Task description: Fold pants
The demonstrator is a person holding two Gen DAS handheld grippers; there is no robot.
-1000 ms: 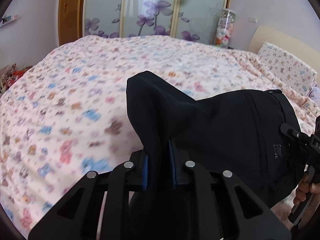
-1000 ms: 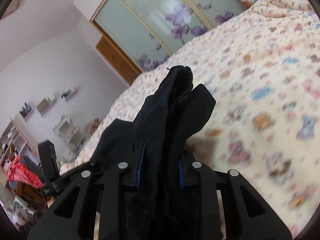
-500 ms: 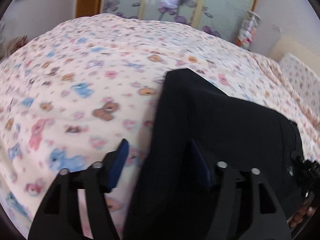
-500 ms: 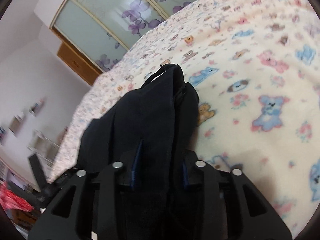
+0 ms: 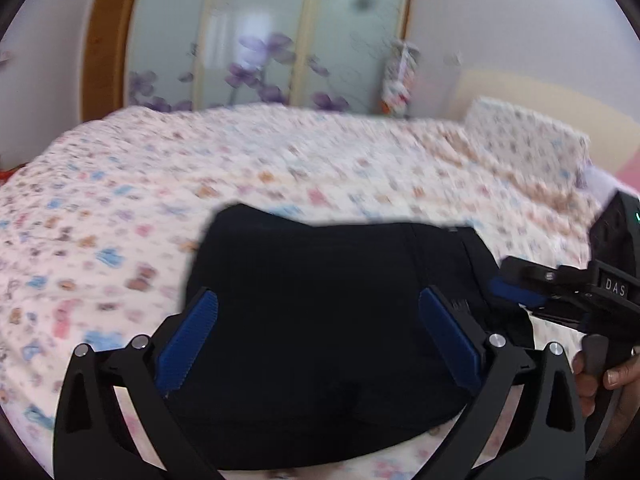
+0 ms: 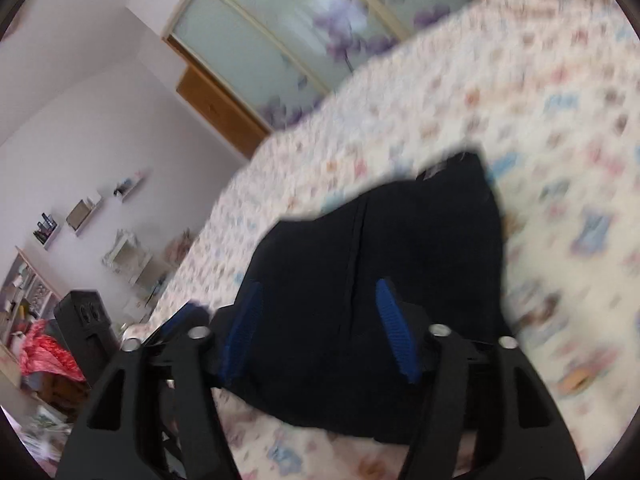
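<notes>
Black folded cloth pants (image 5: 328, 320) lie on the patterned bed (image 5: 120, 200), our left gripper (image 5: 320, 340) and right gripper (image 6: 320, 328) spread wide and empty, so we judge smoothing comes next.

frosted floral wardrobe doors (image 5: 272, 40) behind a bed (image 5: 360, 160), pale walls (image 6: 80, 128).

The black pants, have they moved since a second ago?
Yes. The black pants were bunched up and lifted then; now they lie flat on the teddy-print bedspread, released by the open left gripper.
</notes>
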